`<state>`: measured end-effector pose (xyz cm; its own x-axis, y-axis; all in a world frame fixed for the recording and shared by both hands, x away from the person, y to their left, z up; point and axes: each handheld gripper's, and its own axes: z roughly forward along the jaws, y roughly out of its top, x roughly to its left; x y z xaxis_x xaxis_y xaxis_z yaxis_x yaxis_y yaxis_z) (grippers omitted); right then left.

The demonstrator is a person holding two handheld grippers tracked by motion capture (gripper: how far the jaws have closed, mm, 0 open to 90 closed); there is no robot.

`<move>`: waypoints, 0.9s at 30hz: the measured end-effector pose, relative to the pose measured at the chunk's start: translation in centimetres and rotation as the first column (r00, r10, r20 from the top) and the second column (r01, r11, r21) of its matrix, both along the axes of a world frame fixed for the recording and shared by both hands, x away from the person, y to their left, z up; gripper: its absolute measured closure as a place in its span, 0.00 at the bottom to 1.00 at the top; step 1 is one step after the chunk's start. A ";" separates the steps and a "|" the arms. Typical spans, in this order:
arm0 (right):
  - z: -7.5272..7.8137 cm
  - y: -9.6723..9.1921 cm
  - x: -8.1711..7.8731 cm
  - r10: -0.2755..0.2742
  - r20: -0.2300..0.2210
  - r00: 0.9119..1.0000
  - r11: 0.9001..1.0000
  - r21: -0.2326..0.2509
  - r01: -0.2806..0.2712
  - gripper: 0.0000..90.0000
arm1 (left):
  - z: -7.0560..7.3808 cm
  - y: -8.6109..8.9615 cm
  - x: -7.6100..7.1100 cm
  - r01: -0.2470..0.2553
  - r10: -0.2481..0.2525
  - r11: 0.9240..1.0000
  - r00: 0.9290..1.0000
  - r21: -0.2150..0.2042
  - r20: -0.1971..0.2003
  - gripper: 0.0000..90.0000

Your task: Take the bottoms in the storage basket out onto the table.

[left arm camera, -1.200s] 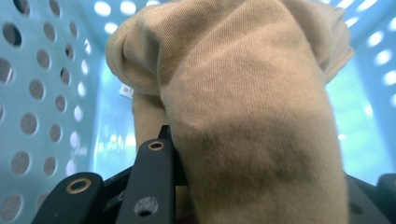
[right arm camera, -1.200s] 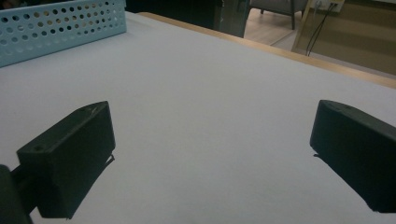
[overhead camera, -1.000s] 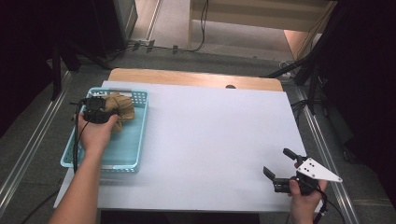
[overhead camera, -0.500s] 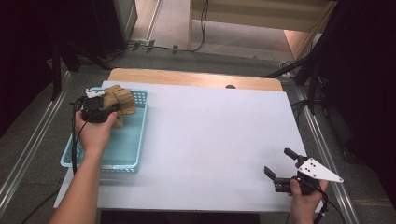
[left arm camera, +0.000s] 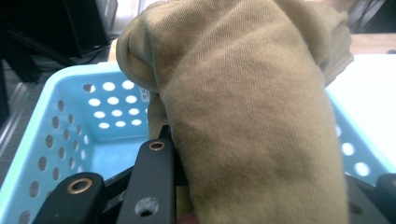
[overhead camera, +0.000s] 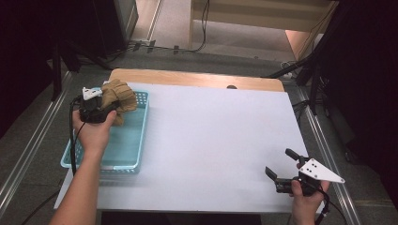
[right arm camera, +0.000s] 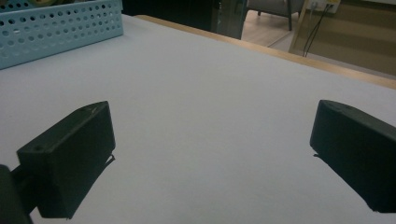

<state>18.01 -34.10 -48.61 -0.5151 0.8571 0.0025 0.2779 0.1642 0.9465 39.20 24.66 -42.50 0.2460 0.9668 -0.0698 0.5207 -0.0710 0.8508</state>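
A bunched tan cloth (overhead camera: 118, 97) hangs over the far end of the light blue perforated basket (overhead camera: 126, 147) at the table's left. My left gripper (overhead camera: 101, 103) is shut on that tan cloth (left arm camera: 252, 116), which bulges between the black jaws and hides their tips in the left gripper view. The basket (left arm camera: 70, 126) lies just beneath it. At the table's front right my right gripper (overhead camera: 280, 165) stands open just above the white surface, with nothing between its fingers (right arm camera: 70, 154).
The white tabletop (overhead camera: 211, 136) stretches between the basket and the right gripper, with a wooden strip (overhead camera: 197, 79) along its far edge. The basket's side (right arm camera: 56, 28) shows far off in the right gripper view. Metal rails and cables run on the floor around the table.
My left gripper has lifted the tan cloth up and toward the basket's far end. The right gripper has stayed in place.
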 end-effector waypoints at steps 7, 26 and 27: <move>0.0 -0.1 0.0 0.000 0.004 1.000 1.000 0.000 0.000 0.00 | 0.9 -0.3 -0.6 0.031 -0.030 0.999 0.999 -0.045 0.031 0.74; 0.0 -0.1 0.0 -0.002 0.001 1.000 1.000 0.007 0.002 0.00 | 3.6 -2.2 -3.4 0.119 -0.108 0.988 0.988 -0.100 0.114 0.74; 0.0 -0.1 0.0 -0.003 0.000 1.000 1.000 0.009 0.003 0.00 | 3.8 -2.3 -3.5 0.127 -0.114 0.987 0.986 -0.102 0.118 0.74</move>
<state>17.99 -34.21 -48.59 -0.5126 0.8586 0.0103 0.2785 0.1549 0.9479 35.68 22.38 -38.71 0.3723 0.9177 -0.1386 0.4159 -0.0315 0.9089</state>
